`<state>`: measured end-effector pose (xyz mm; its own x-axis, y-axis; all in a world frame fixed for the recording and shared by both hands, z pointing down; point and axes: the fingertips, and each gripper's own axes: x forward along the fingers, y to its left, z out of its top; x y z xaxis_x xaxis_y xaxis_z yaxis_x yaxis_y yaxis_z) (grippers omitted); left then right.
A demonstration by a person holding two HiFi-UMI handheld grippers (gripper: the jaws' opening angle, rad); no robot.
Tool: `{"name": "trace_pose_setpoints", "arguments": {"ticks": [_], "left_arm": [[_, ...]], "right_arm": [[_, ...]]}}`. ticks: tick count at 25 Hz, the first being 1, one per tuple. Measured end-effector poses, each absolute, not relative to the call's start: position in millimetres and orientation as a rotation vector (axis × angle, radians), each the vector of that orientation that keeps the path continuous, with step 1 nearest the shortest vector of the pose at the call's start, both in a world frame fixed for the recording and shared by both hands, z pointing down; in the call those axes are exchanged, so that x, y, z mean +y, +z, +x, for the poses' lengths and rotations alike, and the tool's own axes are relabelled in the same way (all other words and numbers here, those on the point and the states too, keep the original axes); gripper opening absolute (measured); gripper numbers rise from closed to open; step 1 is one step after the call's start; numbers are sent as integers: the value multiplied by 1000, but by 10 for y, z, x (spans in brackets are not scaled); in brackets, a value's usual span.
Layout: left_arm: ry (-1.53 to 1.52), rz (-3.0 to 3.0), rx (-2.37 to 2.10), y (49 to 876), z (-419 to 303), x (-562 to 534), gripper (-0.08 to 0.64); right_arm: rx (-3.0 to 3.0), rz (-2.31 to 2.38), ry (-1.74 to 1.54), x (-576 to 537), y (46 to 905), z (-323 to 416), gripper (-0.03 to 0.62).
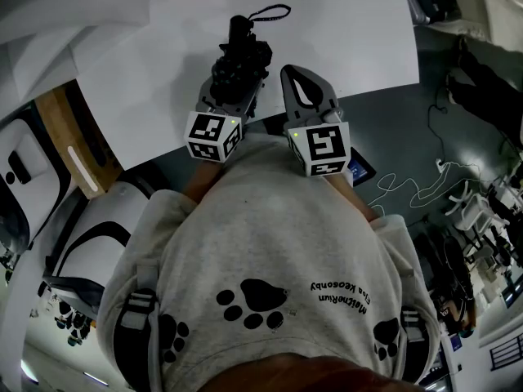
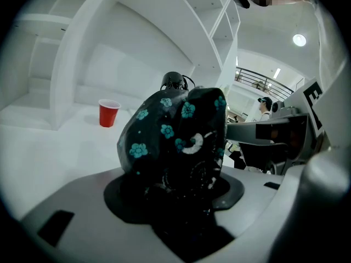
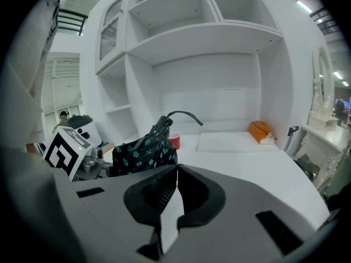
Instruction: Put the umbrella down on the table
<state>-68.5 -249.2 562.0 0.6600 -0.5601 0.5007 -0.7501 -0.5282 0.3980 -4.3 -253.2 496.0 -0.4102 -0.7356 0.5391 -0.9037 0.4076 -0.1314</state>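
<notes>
From the head view, the left gripper (image 1: 230, 88) was clamped on the folded black umbrella (image 1: 242, 53). It held the umbrella over the near edge of the white table (image 1: 343, 31), with the handle end pointing to the far side. The wrist strap (image 1: 270, 12) lay in a loop beyond it. The right gripper (image 1: 298, 84) sat just to the right of the umbrella, apart from it, also over the near edge.

The head view could not show the fabric or the grip. In the left gripper view, the bundle filled the space between the two dark pads, which pressed on its sides, and a pattern of teal flowers covered the cloth. That view also showed a red cup (image 2: 108, 113) standing far back on the left of the table.

The right gripper view settled what the other two left unclear. Its own jaws were closed tip to tip with nothing between them. It saw the umbrella side on, to the left, next to the left gripper's marker cube (image 3: 66, 149). An orange object (image 3: 260, 130) lay far off on the right of the table, below white shelves (image 3: 203, 37), and only this view showed it.

No view showed whether the umbrella's underside touched the tabletop.
</notes>
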Motion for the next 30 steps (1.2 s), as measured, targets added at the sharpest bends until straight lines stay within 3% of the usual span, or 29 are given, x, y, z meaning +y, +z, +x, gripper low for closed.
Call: {"name": "trace_pose_setpoints", "arguments": {"ticks": [30], "left_arm": [[555, 2181, -972, 5902, -580, -2608, 247]], "right_arm": [[-2237, 1399, 615, -2597, 5115, 26, 32]]}}
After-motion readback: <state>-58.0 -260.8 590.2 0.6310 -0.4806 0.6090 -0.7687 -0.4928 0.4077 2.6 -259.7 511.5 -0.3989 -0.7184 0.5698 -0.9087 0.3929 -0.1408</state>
